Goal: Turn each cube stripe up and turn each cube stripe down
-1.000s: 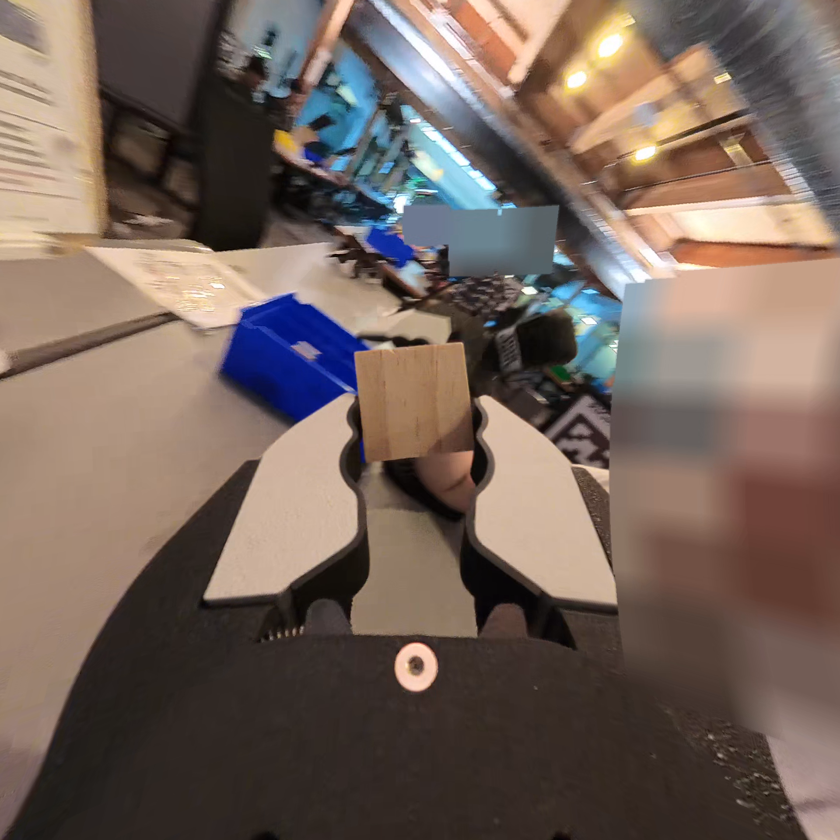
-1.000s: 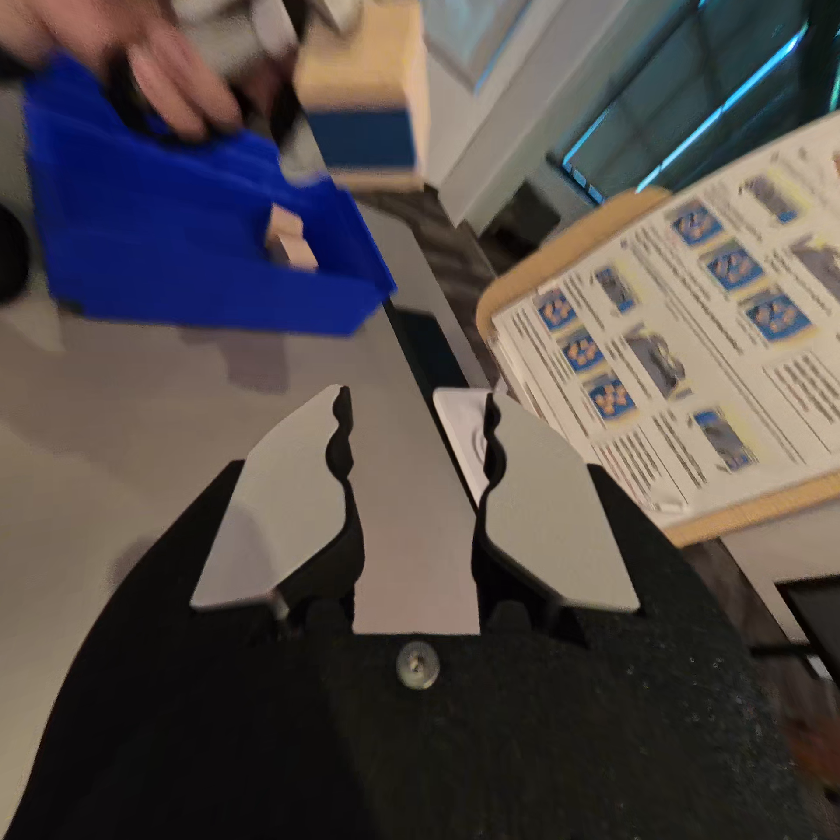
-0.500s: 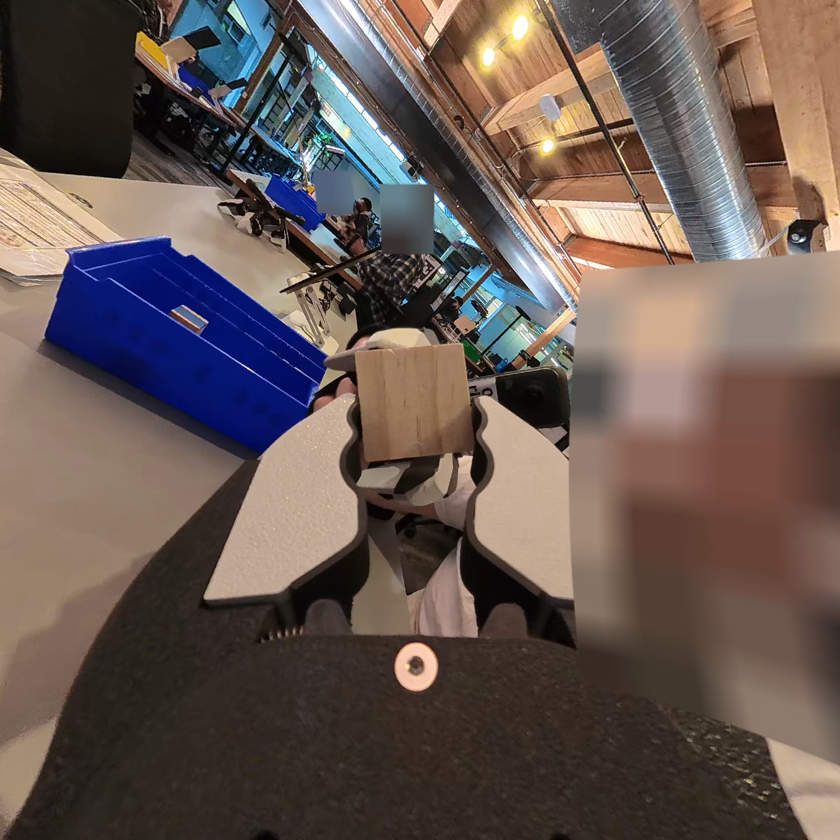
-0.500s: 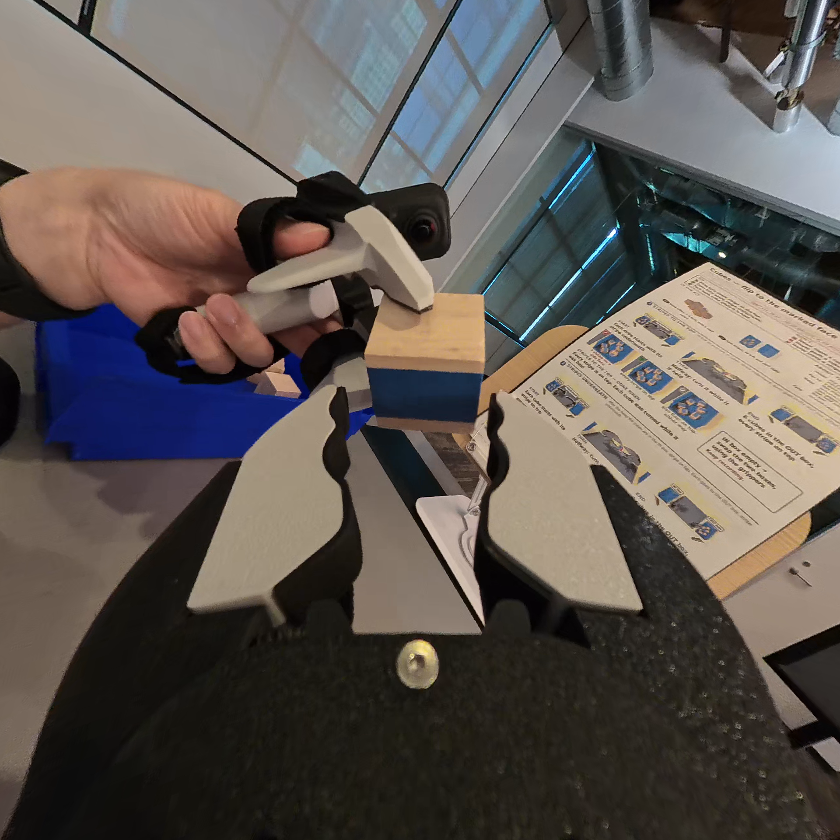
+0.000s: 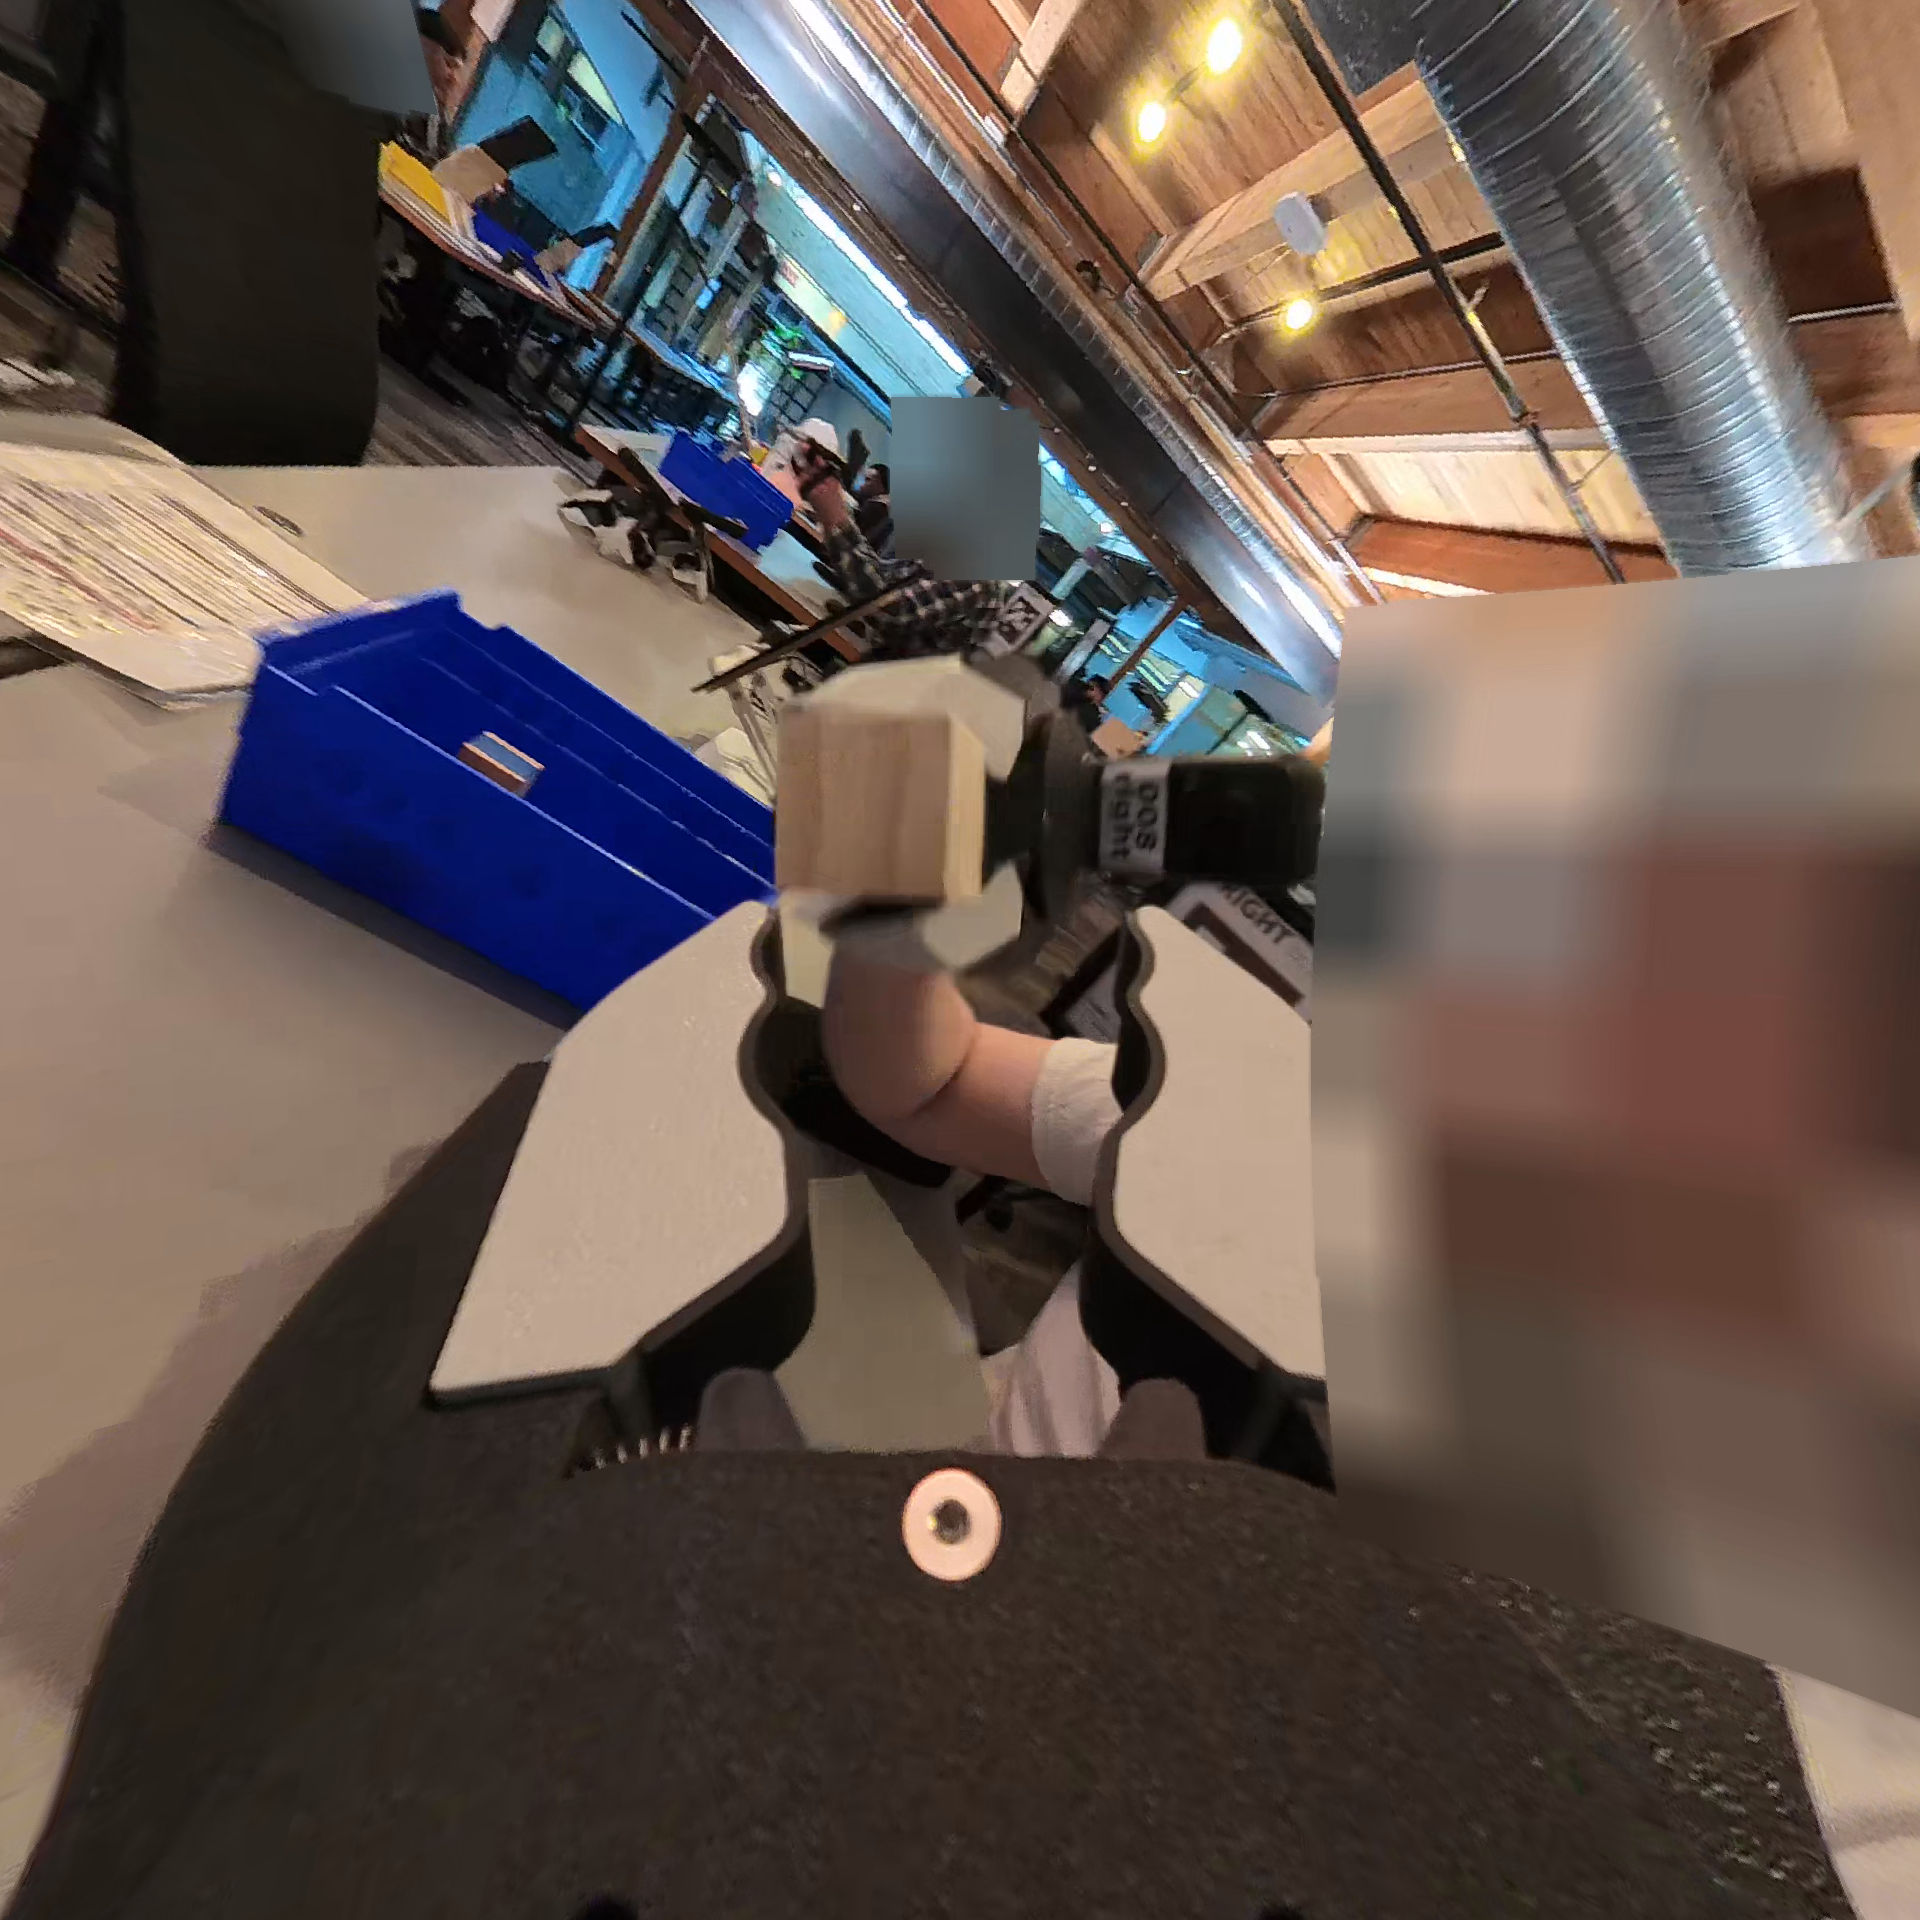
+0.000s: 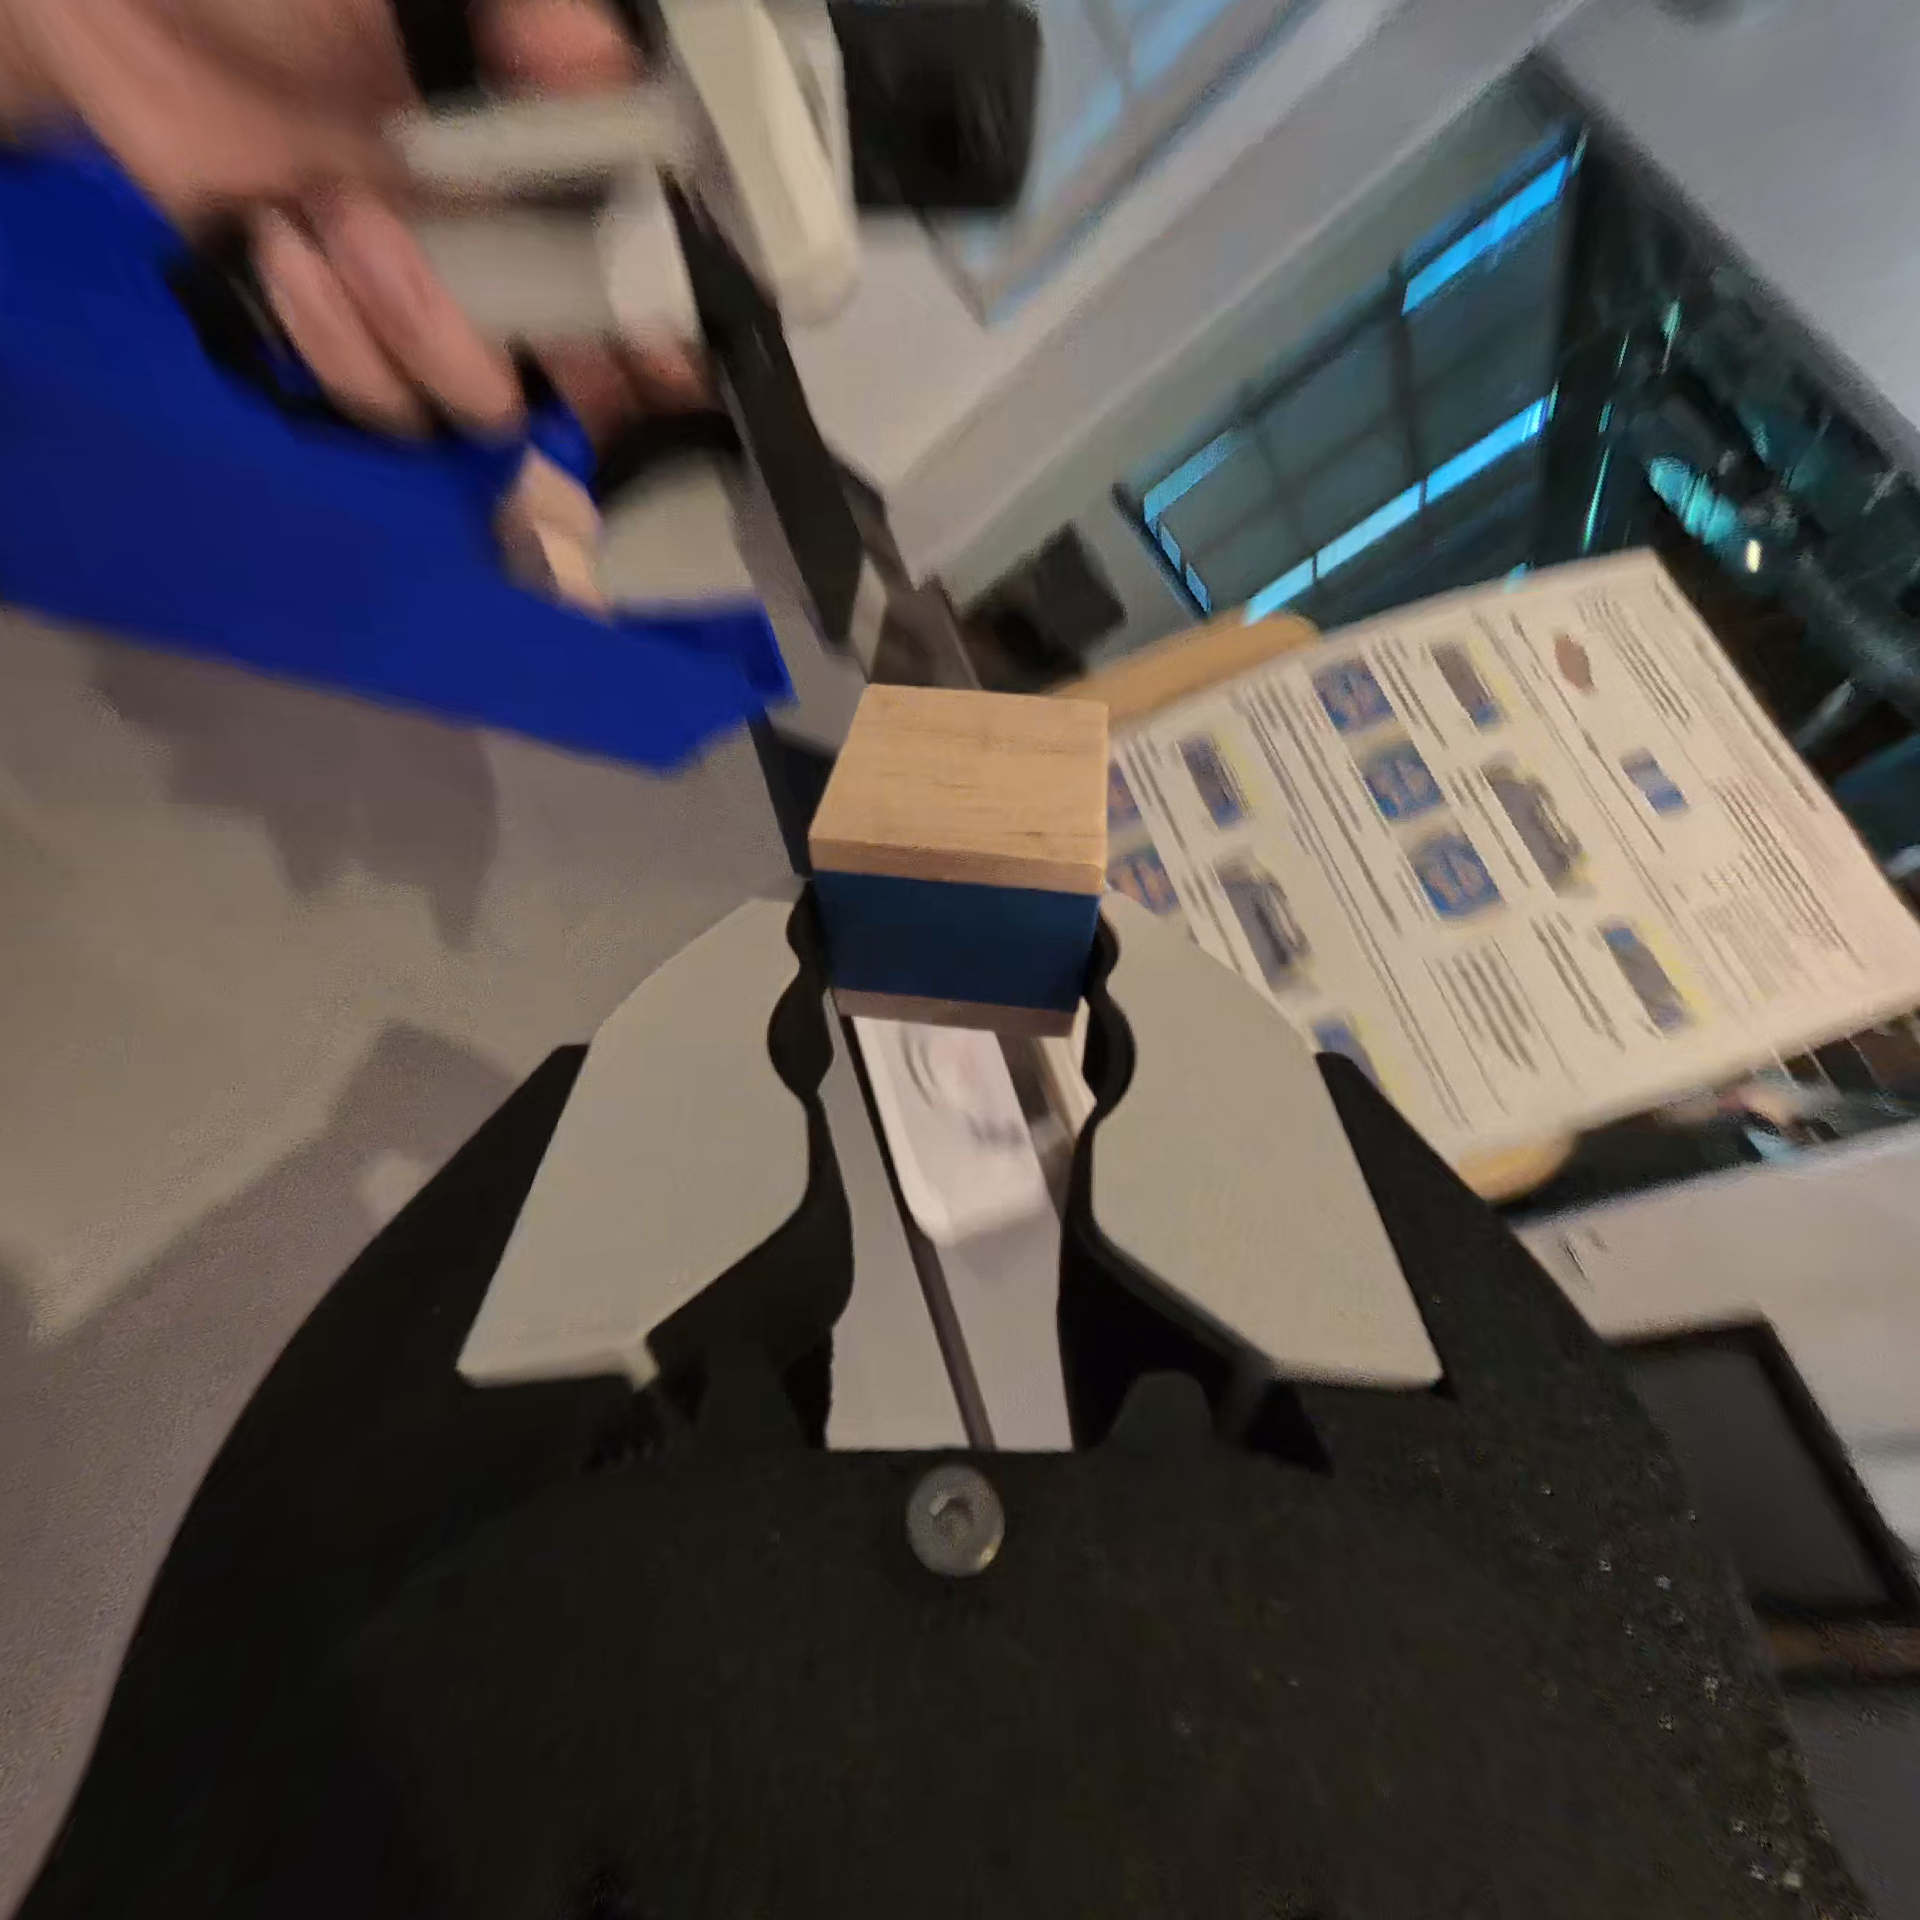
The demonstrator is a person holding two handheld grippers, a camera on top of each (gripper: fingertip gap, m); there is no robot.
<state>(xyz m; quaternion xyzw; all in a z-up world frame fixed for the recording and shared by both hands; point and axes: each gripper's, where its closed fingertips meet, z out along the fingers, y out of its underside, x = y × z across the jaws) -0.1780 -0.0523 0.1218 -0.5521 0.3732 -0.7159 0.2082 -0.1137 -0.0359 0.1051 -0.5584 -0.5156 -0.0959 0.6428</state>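
My left claw (image 5: 951, 951) was spread wide, gap clear; the other claw's cube (image 5: 878, 805) sat just beyond my tips. Blue bin (image 5: 488, 800) blocked the left side. Bare grey table (image 5: 208, 1091) lay free lower left.

A blue plastic bin (image 5: 488, 821) sits on the pale grey tabletop (image 5: 208, 1091), its long side turned near. Just beyond its far-left end lies a printed paper sheet (image 5: 114, 561). A second printed instruction sheet on a wooden board (image 6: 1538, 842) lies to the right, past the tabletop's edge. Overhead, a ribbed silver duct (image 5: 1621, 281) runs beneath wooden ceiling beams (image 5: 1382, 197) with round yellow lights (image 5: 1151, 121). Far off, more tables carry another blue bin (image 5: 717, 488).
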